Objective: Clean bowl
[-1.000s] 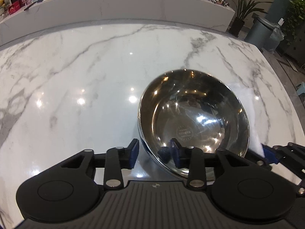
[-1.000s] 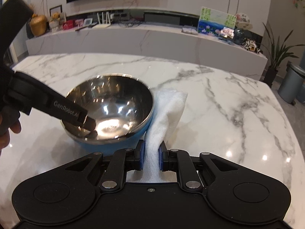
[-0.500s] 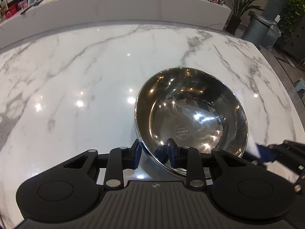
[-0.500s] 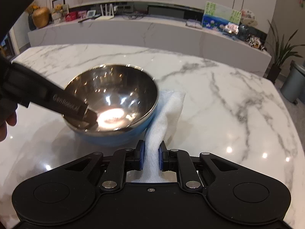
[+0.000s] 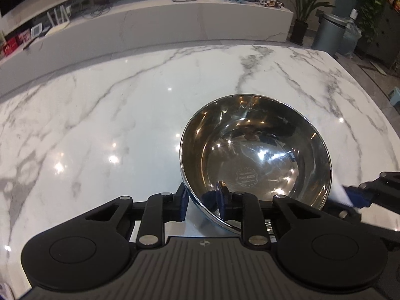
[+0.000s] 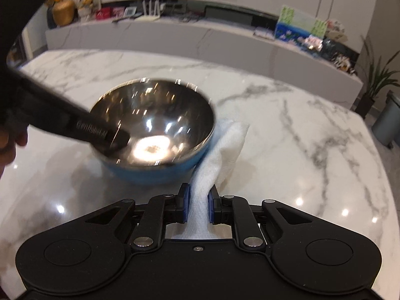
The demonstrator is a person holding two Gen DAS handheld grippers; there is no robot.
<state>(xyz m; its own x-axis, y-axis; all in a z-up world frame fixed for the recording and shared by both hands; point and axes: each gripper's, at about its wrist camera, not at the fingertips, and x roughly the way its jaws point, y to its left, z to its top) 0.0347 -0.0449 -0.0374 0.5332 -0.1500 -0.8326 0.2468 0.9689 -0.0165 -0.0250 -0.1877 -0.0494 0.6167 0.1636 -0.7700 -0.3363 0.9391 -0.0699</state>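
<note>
Steel bowl (image 5: 255,155) sits on marble worktop (image 5: 100,125), at 2 o'clock in left view. Left gripper (image 5: 202,201): jaws closed over near rim, one finger inside, one outside. Right gripper (image 6: 198,206): jaws clamped on white cloth (image 6: 220,157), touching bowl's blue outside at 4 o'clock.

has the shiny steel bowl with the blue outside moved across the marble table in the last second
Cannot tell. The shiny steel bowl with the blue outside stays beside the white cloth, but both cameras shifted, so the marble table veins give no steady reference.
</note>
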